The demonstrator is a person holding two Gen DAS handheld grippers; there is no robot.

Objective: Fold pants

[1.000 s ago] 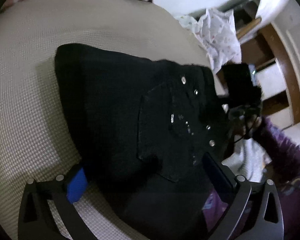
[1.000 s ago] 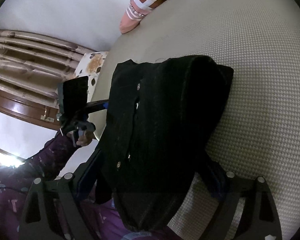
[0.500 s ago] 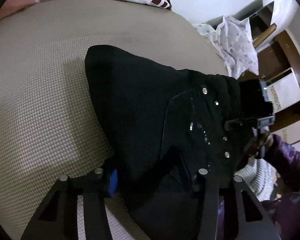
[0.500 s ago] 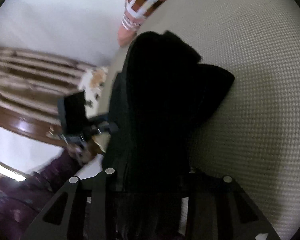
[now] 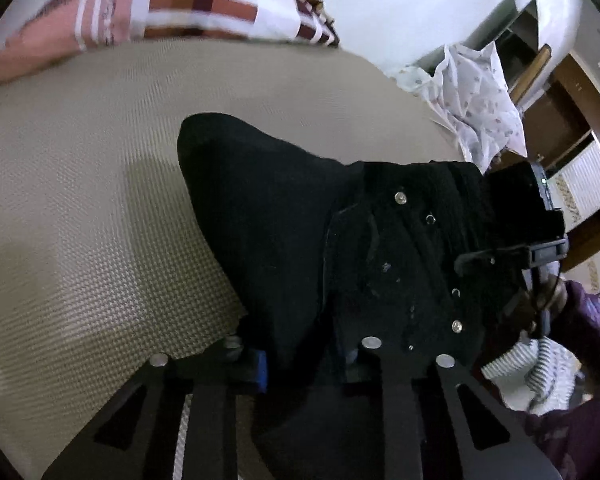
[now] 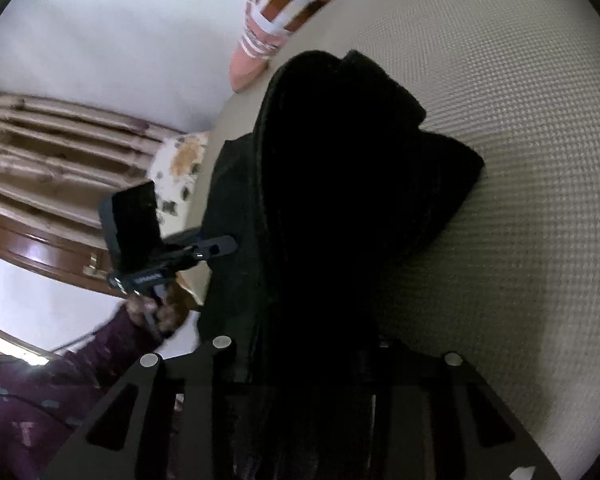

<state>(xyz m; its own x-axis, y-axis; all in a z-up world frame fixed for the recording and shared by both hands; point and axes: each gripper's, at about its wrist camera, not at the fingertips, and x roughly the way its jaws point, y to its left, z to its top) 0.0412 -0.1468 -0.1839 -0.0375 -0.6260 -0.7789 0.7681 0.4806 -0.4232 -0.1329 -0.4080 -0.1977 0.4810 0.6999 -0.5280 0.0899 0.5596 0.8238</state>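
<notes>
Black pants [image 5: 300, 240] with small metal studs lie bunched on a beige textured bed cover [image 5: 80, 220]. My left gripper [image 5: 300, 360] is shut on the near edge of the pants; cloth fills the gap between its fingers. In the right wrist view the pants [image 6: 340, 200] rise in a dark fold. My right gripper [image 6: 304, 360] is shut on their near edge too. The right gripper also shows in the left wrist view [image 5: 516, 240], and the left gripper in the right wrist view [image 6: 220, 246], both at the pants' waist side.
A striped red, white and pink pillow [image 5: 160, 4] lies at the far end of the bed. A white flowered cloth [image 5: 476, 96] hangs over wooden furniture at the right. A wooden headboard [image 6: 52, 168] and a flowered pillow [image 6: 180, 168] stand at the left.
Both grippers have closed on the near edge of the pants and lifted it. The cloth has bunched up into a taller fold, and the views have tilted toward the pillow.
</notes>
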